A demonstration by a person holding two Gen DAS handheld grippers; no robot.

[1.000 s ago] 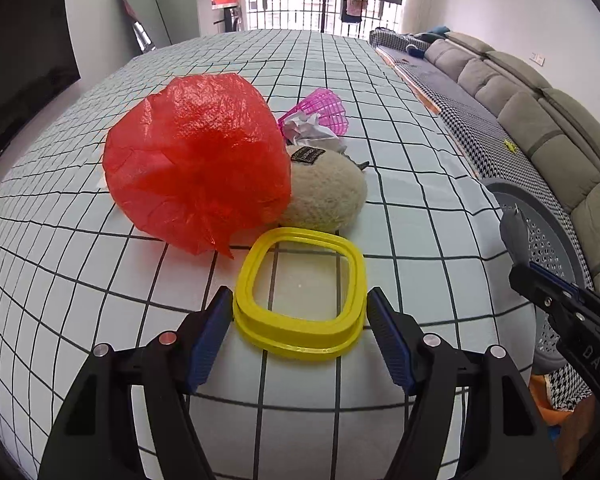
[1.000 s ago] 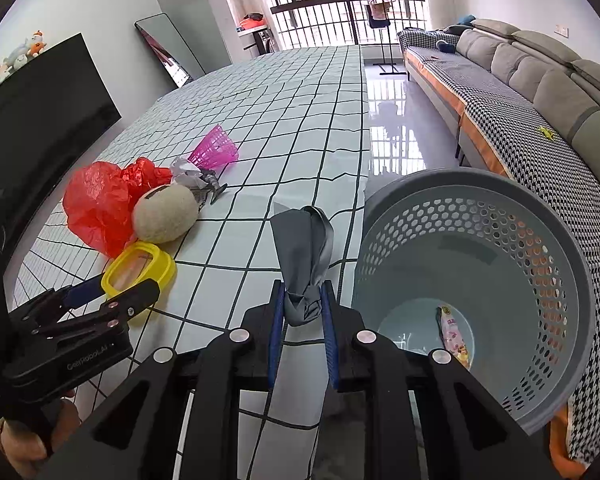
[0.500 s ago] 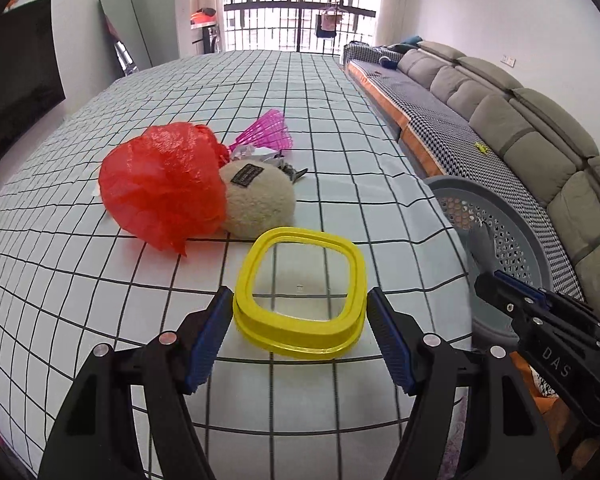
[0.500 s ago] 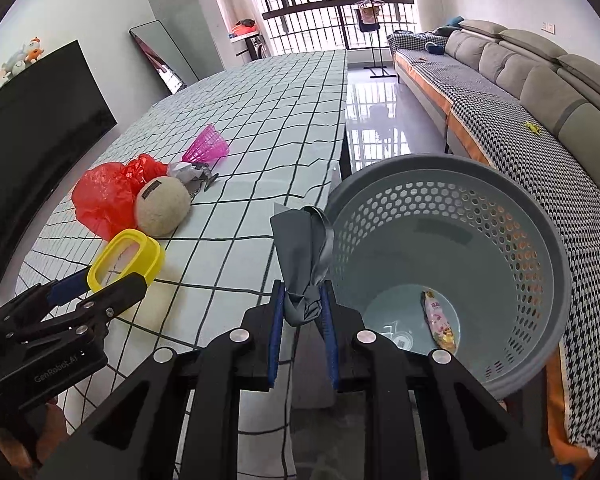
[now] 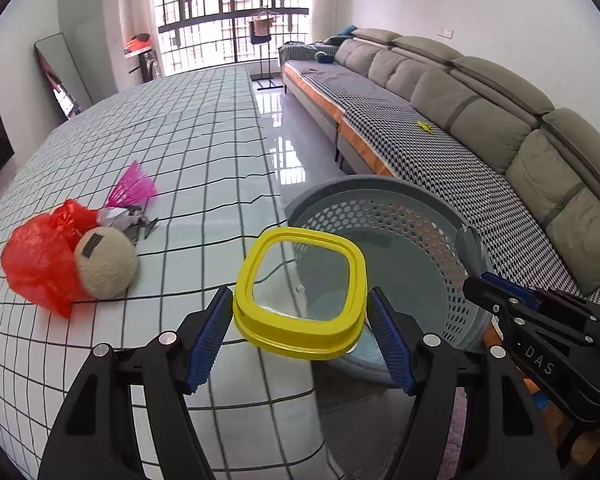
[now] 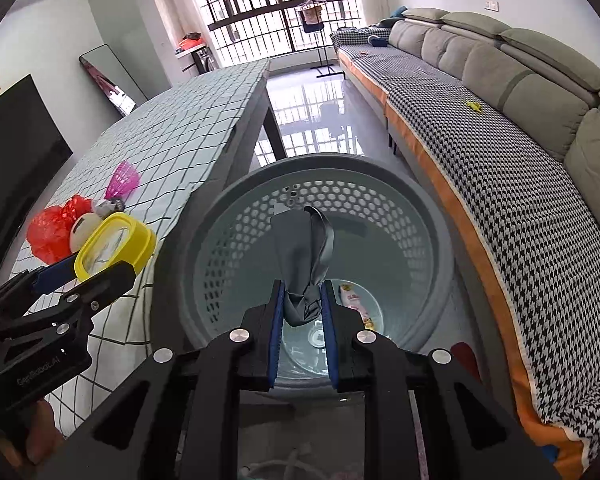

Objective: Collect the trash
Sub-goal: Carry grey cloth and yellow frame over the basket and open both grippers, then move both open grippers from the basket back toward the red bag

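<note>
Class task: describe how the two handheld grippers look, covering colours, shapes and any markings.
Both are black angular frames with silver round bolts and ribbed blue pads on the fingers. The left gripper carries faint grey lettering on its side; the right gripper shows white letters "DAS". No cables or sleeves show.

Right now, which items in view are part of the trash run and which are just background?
In play:
- yellow lid, held in the left tongs
- grey wrapper, held in the right tongs
- grey basket
- red bag, beige ball, pink shuttlecock, on the table

Background:
- sofa
- mirror
- drying rack
</note>
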